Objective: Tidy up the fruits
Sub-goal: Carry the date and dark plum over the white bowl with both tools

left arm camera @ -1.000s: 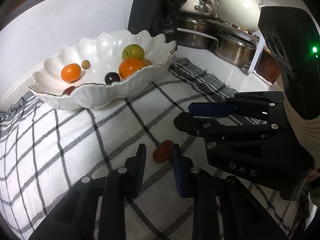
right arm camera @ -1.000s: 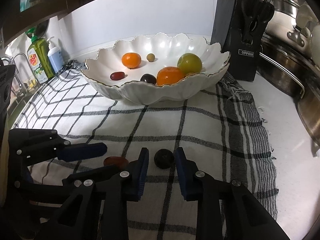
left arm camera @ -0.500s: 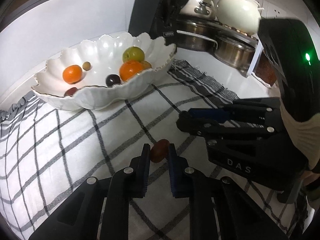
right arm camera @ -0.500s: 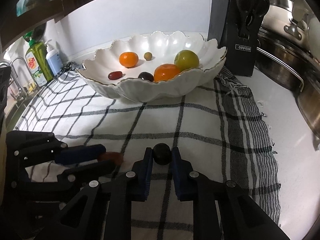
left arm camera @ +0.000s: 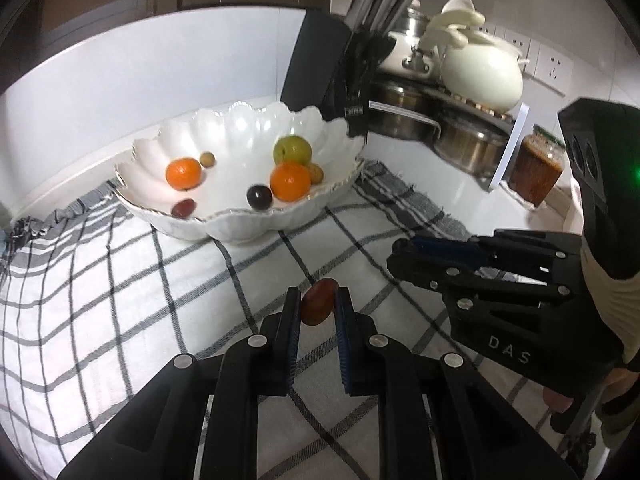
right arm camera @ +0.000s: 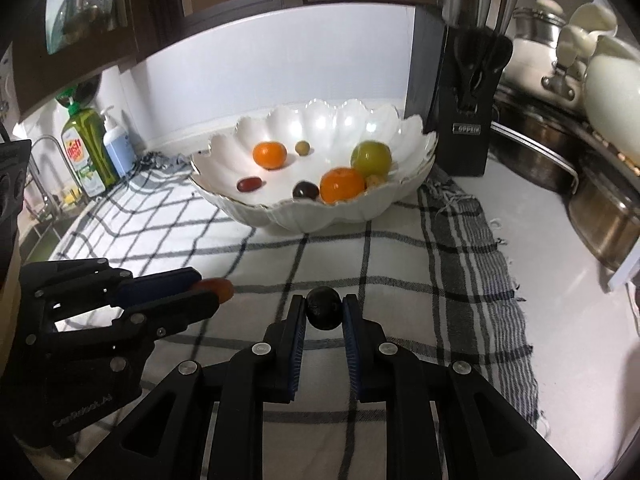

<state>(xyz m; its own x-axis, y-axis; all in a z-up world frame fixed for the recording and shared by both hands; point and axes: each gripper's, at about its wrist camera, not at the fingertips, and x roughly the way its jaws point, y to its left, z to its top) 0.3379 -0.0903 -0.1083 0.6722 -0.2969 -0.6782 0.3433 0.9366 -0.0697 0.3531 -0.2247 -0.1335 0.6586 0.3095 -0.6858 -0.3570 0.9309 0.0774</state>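
Observation:
My left gripper (left arm camera: 317, 302) is shut on a small red oval fruit (left arm camera: 317, 301), held just above the checked cloth (left arm camera: 120, 288). My right gripper (right arm camera: 323, 309) is shut on a dark round fruit (right arm camera: 323, 307), also lifted off the cloth. Each gripper shows in the other's view: the right gripper (left arm camera: 404, 256) at the right side, the left gripper (right arm camera: 208, 290) at the left with the red fruit (right arm camera: 218, 287) at its tip. Beyond them stands a white scalloped bowl (left arm camera: 240, 128) holding two oranges, a green fruit and several small fruits; the bowl (right arm camera: 320, 124) is straight ahead of the right gripper.
A black knife block (right arm camera: 466, 120) stands right of the bowl. Steel pots (left arm camera: 464, 140), a white pot (left arm camera: 480, 76) and a jar (left arm camera: 536, 168) crowd the right. Dish soap bottles (right arm camera: 86, 148) and a sink lie at the left. A gloved hand (left arm camera: 612, 312) holds the right gripper.
Both grippers closed on the fruit between their fingers, the left on the red one, the right on the dark one, and both rose off the cloth.

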